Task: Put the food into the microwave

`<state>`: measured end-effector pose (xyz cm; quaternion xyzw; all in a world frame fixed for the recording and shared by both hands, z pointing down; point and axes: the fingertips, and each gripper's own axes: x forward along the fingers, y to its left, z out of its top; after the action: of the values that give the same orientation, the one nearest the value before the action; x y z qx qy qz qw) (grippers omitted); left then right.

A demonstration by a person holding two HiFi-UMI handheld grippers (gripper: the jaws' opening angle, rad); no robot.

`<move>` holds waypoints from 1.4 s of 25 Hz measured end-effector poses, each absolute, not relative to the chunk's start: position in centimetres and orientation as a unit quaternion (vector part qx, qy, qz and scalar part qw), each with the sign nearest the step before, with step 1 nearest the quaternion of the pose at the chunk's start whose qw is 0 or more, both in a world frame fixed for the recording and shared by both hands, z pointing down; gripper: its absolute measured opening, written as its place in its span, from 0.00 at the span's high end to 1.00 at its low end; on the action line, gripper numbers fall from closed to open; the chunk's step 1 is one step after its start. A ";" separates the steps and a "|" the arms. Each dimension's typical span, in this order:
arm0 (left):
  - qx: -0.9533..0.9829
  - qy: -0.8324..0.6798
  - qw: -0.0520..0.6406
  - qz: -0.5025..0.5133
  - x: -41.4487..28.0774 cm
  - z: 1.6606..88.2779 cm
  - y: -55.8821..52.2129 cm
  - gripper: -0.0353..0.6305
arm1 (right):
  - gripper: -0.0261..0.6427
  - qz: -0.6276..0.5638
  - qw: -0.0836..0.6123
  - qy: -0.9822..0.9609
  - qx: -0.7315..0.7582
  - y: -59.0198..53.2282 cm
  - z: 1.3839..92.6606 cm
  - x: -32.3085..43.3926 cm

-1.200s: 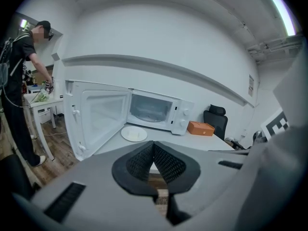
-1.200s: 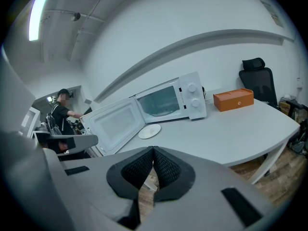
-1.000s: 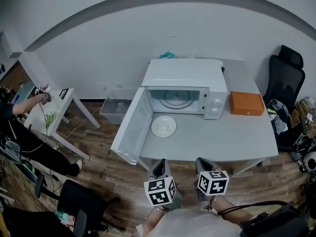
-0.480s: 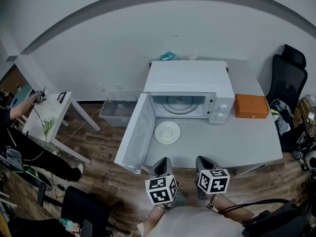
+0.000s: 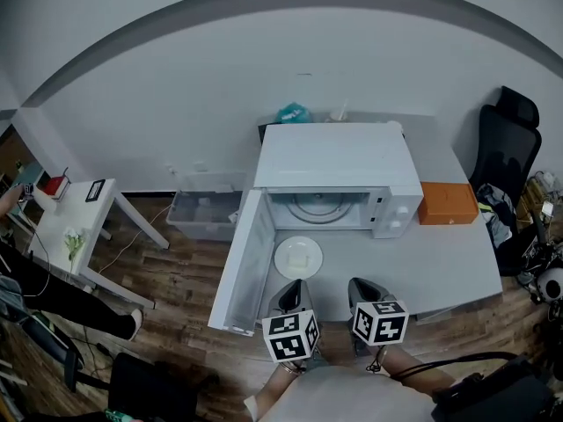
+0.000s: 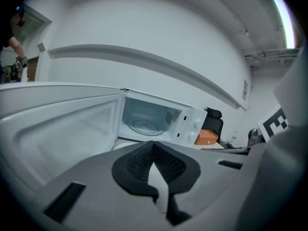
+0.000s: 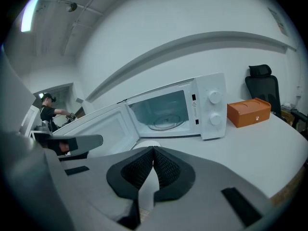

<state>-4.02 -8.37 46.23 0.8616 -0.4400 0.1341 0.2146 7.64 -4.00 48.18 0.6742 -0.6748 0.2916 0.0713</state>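
A white microwave (image 5: pixel 334 174) stands on the grey table (image 5: pixel 440 262) with its door (image 5: pixel 242 262) swung wide open to the left. Its cavity (image 7: pixel 161 112) holds only the glass turntable (image 6: pixel 144 125). A white plate (image 5: pixel 298 258) with something pale on it lies on the table just in front of the opening. Only its rim (image 7: pixel 147 144) shows over the jaws in the right gripper view. My left gripper (image 5: pixel 290 287) and right gripper (image 5: pixel 359 284) hover at the table's near edge, short of the plate. Both are shut with nothing between the pads.
An orange box (image 5: pixel 449 202) sits on the table right of the microwave. A black office chair (image 5: pixel 506 139) stands at the far right. On the floor to the left are a clear plastic bin (image 5: pixel 204 211) and a small white side table (image 5: pixel 70 227).
The microwave, plate and table have slid lower and nearer in the head view, so I have come closer. Both grippers stay shut at the bottom of the view.
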 end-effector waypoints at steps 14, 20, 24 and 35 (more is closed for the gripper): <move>0.868 -0.417 0.223 0.154 -3.1 47.8 -14.7 0.94 | 0.94 0.308 0.072 -0.655 0.687 -10.3 49.2 8.2; 0.869 -0.410 0.225 0.160 -2.7 48.2 -15.8 0.94 | 0.94 0.310 0.073 -0.654 0.686 -12.0 49.3 8.1; 0.866 -0.413 0.230 0.165 -2.2 49.0 -16.2 0.94 | 0.94 0.313 0.073 -0.656 0.683 -12.5 49.8 8.4; 0.842 -0.456 0.233 0.171 -1.8 49.3 -16.4 0.94 | 0.94 0.276 0.086 -0.706 0.647 -14.4 48.9 8.7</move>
<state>-1.82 -16.38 49.29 0.8417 -0.4564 0.1709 0.2326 8.68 -14.40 48.91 0.6468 -0.7059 0.2756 0.0862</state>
